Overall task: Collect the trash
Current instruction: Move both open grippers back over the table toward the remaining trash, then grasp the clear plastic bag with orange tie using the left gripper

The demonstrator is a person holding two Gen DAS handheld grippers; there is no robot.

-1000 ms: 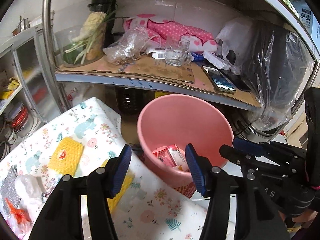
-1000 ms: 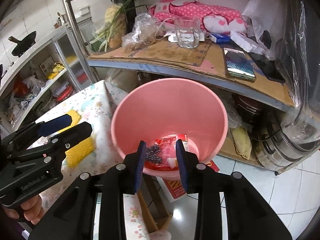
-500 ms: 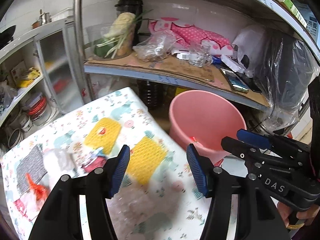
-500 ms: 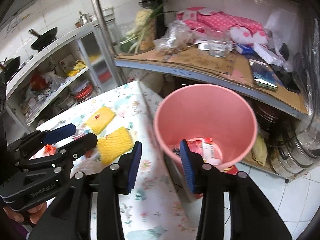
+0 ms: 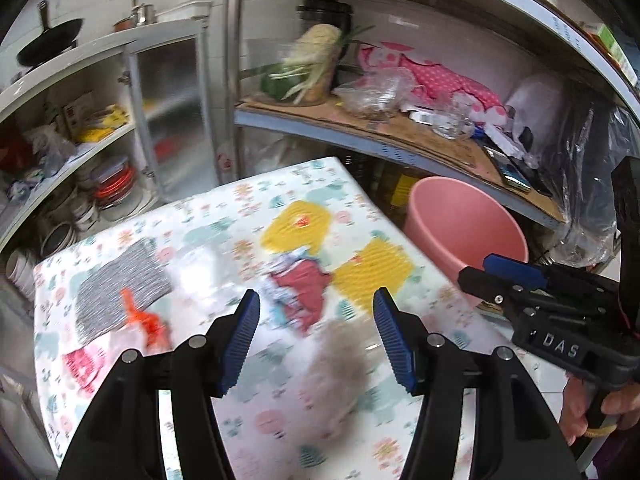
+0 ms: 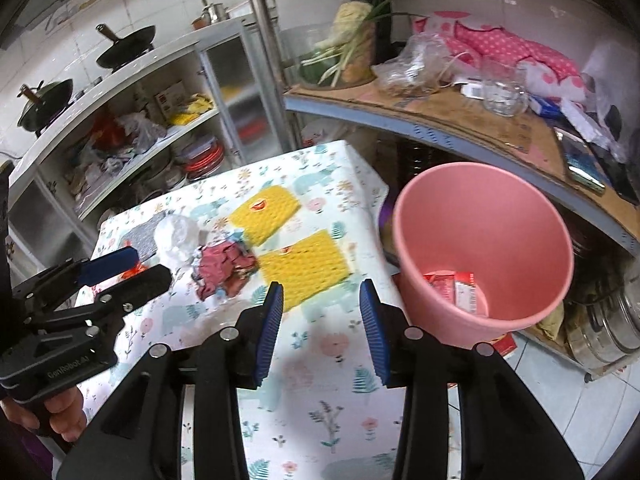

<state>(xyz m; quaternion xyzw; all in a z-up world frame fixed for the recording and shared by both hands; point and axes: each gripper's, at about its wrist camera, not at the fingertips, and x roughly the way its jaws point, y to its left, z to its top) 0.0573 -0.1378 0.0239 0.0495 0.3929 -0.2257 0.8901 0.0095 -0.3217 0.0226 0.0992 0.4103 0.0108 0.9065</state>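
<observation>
Blue-padded fingers of the left gripper are held wide apart in the left wrist view, with nothing between them but the flowered tablecloth. Just beyond the gap a crumpled red wrapper is seen, blurred. Past the right fingertip a yellow sponge lies flat, and a second yellow sponge is found farther ahead. Beyond the left fingertip an orange scrap and a grey striped cloth are spread on the table. A blurred greyish lump is seen close below the gap; what it is cannot be told. Off to the right, past the table edge, the pink bin stands under a cluttered shelf. The right gripper is seen from the side at the far right.

In the right wrist view, the right gripper's fingers are likewise parted and hold nothing. Straight beyond the gap the nearer yellow sponge is seen, with the other sponge farther on. The red wrapper lies ahead of the left fingertip, beside a clear plastic wad. To the right of the right finger the pink bin is seen from above, with red packets at its bottom. The left gripper reaches in from the left edge, its tips over the table near the wrapper.
</observation>
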